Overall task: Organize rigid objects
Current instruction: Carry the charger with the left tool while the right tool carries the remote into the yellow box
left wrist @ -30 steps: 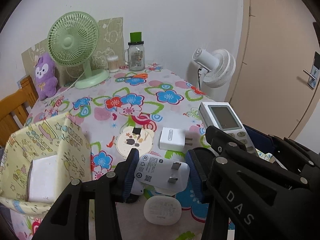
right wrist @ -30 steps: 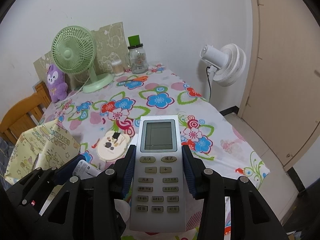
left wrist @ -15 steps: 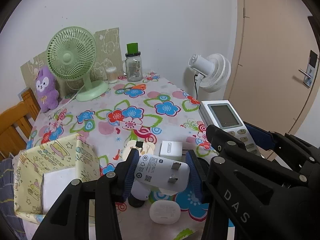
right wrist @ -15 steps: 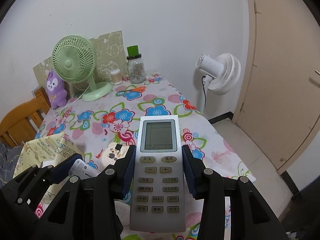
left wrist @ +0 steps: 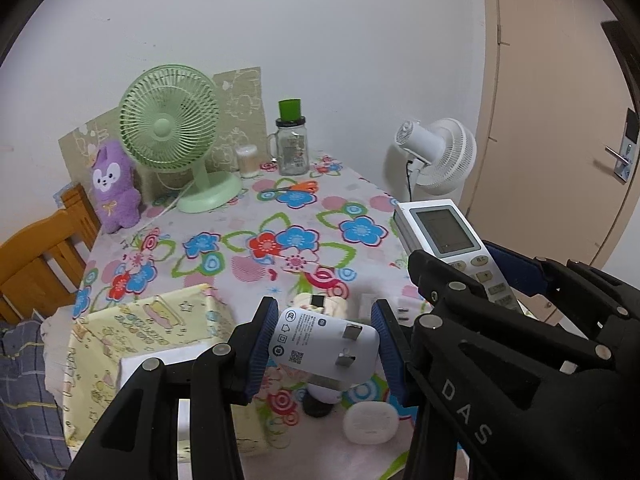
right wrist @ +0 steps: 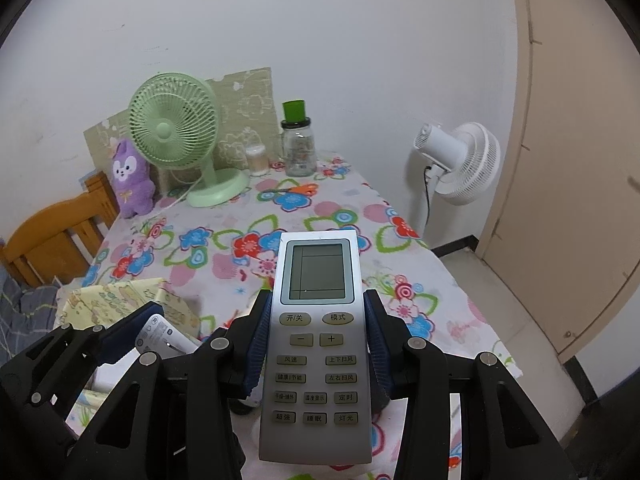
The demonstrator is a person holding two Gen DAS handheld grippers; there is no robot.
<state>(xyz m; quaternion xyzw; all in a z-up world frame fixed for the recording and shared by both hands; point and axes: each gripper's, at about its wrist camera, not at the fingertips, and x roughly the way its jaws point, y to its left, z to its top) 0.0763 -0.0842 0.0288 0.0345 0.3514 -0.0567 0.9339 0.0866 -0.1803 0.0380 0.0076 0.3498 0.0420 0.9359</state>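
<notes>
My left gripper (left wrist: 324,350) is clamped on a white plug adapter (left wrist: 326,346), prongs facing the cam, held above the floral surface (left wrist: 248,240) just right of the yellow box (left wrist: 160,328). Right gripper (right wrist: 316,346) is clamped tight on the AC remote (right wrist: 316,344), screen end fwd, also off the surface. A white oval case (left wrist: 370,424) lies below the adapter.

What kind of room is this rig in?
Most likely a lived-in home room, not a lab: floral tablecloth, green desk fan and purple plush toy by the wall, wooden chair, interior door.
</notes>
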